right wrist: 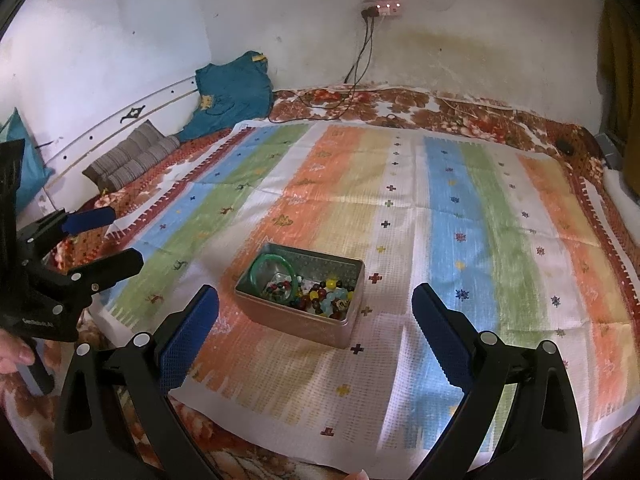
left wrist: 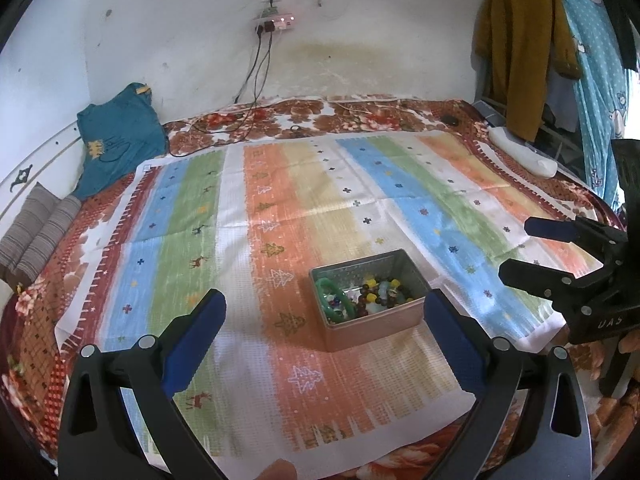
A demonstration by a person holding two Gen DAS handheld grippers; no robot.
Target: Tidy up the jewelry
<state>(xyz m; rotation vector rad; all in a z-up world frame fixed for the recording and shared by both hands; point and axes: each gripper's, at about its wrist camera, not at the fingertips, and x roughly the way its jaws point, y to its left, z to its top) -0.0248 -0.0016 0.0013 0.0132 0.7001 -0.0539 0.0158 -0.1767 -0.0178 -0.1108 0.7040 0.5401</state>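
A small metal tin [left wrist: 374, 330] stands on a striped cloth [left wrist: 280, 216] on a bed. It holds a green bangle [left wrist: 334, 300] and several coloured beads [left wrist: 382, 292]. My left gripper [left wrist: 326, 306] is open and empty, above the cloth near the tin. In the right wrist view the tin [right wrist: 302, 322] with the bangle [right wrist: 274, 276] and beads [right wrist: 326, 296] lies just ahead of my right gripper [right wrist: 316, 300], which is open and empty. The right gripper also shows in the left wrist view [left wrist: 520, 248], and the left gripper in the right wrist view [right wrist: 116, 236].
A floral bedspread [left wrist: 304, 114] lies under the cloth. A teal shirt [left wrist: 118, 138] and a striped pillow [left wrist: 36, 236] lie at the back left. Cables [left wrist: 256, 76] hang from a wall socket. Clothes [left wrist: 520, 48] hang at the right, above a white object [left wrist: 524, 152].
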